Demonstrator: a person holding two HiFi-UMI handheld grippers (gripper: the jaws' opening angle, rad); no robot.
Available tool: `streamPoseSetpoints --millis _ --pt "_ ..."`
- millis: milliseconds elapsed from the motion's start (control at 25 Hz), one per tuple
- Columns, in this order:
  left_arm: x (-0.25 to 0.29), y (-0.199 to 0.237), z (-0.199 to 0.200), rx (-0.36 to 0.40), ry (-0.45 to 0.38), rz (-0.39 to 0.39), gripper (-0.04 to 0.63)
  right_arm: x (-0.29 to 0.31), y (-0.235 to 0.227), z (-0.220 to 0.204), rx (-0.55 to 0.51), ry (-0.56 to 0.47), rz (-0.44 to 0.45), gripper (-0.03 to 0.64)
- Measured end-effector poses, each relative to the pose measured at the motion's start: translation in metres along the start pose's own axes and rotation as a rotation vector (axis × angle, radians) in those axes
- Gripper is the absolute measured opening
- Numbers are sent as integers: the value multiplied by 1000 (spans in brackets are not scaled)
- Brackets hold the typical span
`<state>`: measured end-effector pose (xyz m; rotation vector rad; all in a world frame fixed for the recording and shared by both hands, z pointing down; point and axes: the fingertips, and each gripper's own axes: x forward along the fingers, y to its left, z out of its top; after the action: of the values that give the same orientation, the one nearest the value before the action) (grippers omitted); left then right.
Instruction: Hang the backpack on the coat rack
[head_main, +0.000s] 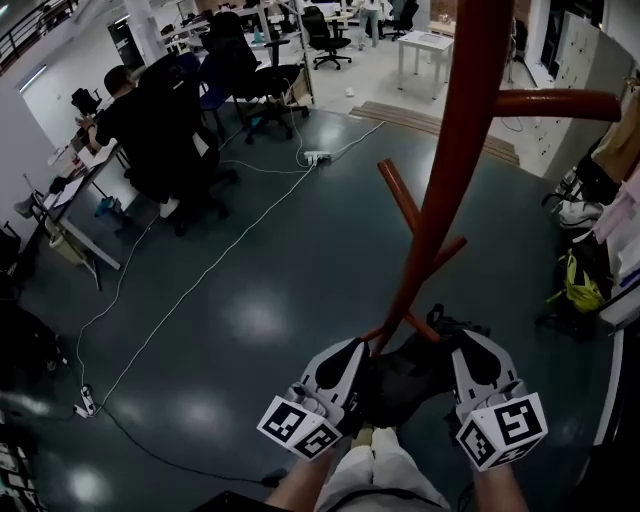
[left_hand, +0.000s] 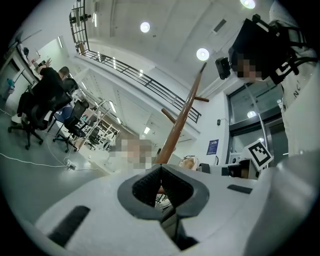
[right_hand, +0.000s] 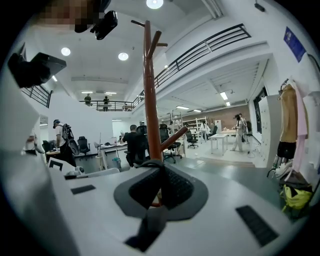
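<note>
A black backpack (head_main: 408, 378) hangs between my two grippers, close against the foot of the red-brown coat rack (head_main: 448, 160). Its short lower pegs (head_main: 400, 198) slant upward, and a long upper peg (head_main: 555, 104) reaches right. My left gripper (head_main: 352, 378) is shut on a dark piece of the backpack on its left side; my right gripper (head_main: 468, 368) is shut on a black strap. In the left gripper view the pads (left_hand: 150, 184) meet in front of the pole (left_hand: 181, 117). In the right gripper view the strap (right_hand: 150, 225) runs through the shut gripper (right_hand: 161, 169), below the pole (right_hand: 150, 90).
A person in black (head_main: 150, 128) sits at a desk on the left among office chairs (head_main: 262, 80). A white cable (head_main: 200, 285) and a power strip (head_main: 316, 157) lie on the dark floor. Clothes and a yellow-green bag (head_main: 580, 282) crowd the right wall.
</note>
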<state>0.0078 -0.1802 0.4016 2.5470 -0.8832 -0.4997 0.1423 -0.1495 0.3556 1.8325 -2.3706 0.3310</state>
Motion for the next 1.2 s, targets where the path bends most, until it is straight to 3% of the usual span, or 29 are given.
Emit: streamPoseSetpoints --millis 640,1200 --pt "9 17 3 -4 -39 97 11 51 -11 -19 -41 221 63 29" --pt "-5 35 9 -17 -69 168 11 69 5 -43 -235 435 186 37"
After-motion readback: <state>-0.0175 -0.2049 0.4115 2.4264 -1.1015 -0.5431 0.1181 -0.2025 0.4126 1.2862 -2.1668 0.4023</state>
